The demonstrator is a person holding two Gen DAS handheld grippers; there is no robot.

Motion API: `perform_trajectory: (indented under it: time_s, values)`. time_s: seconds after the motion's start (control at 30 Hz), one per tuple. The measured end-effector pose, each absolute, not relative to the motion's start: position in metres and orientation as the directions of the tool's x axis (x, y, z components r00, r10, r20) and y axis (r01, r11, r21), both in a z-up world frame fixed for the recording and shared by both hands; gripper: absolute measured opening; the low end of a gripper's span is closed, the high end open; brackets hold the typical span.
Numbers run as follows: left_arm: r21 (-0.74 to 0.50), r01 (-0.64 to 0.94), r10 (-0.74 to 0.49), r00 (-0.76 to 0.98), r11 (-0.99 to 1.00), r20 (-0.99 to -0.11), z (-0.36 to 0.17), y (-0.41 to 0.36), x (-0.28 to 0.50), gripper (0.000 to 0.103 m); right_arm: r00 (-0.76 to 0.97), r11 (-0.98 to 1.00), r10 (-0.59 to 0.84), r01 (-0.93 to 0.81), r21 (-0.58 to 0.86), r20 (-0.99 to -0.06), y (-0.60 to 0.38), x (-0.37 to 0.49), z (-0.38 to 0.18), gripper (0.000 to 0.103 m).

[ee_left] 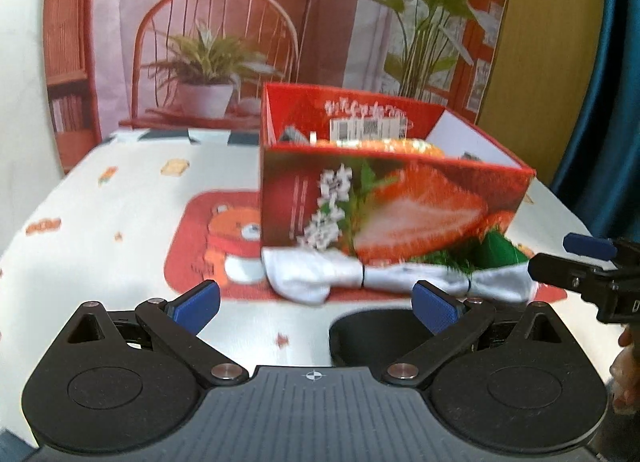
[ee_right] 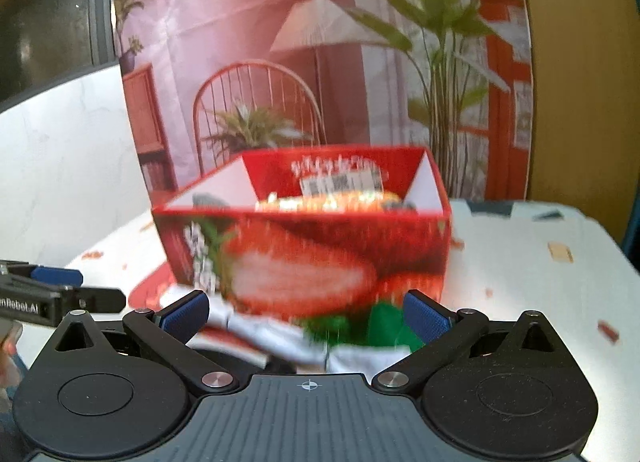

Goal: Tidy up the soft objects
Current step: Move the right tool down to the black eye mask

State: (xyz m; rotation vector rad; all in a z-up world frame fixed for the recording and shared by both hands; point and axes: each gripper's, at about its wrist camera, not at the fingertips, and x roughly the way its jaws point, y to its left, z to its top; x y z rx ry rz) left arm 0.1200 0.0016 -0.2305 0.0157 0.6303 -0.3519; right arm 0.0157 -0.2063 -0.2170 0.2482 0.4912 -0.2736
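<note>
Left wrist view, white socks [ee_left: 316,278] against strawberry box [ee_left: 384,198], bear tablecloth [ee_left: 100,222].

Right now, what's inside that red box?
Inside the box, only the top of something orange and shiny and dark bits show; the front wall hides everything lower.

Place looks like staged data-recording set, not real home. Behind table hangs printed backdrop [ee_left: 224,22] with picture of living room: rattan chair, floor lamp, potted plants, bookshelf. Backdrop edge visible, with plain yellow-brown wall [ee_left: 552,42] and blue curtain [ee_left: 616,102] beside it. Table covered with white cartoon tablecloth [ee_left: 120,198] with bear print. Red strawberry gift box [ee_left: 400,202] stands on it, household style prop.
</note>
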Motion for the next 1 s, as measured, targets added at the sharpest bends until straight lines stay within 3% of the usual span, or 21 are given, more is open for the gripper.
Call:
perform_trajectory:
  time_s: [0.23, 0.47, 0.67, 1.0]
  values:
    - [-0.125, 0.328, -0.333, 0.715, 0.936, -0.615, -0.249, 0.002, 0.12, 0.101, 0.812, 0.928, -0.217, 0.344, 0.143, -0.542, -0.192, 0.001, -0.244, 0.1]
    - [-0.136, 0.345, -0.348, 0.68, 0.929, -0.645, -0.265, -0.001, 0.121, 0.091, 0.76, 0.891, -0.219, 0.411, 0.192, -0.612, -0.203, -0.011, -0.268, 0.09]
    - [-0.149, 0.347, -0.358, 0.681, 0.926, -0.639, -0.266, 0.001, 0.12, 0.091, 0.773, 0.898, -0.232, 0.403, 0.174, -0.591, -0.201, -0.018, -0.265, 0.091]
    - [-0.146, 0.339, -0.349, 0.676, 0.929, -0.649, -0.268, 0.001, 0.121, 0.091, 0.744, 0.955, -0.197, 0.293, 0.047, -0.638, -0.176, -0.002, -0.273, 0.095]
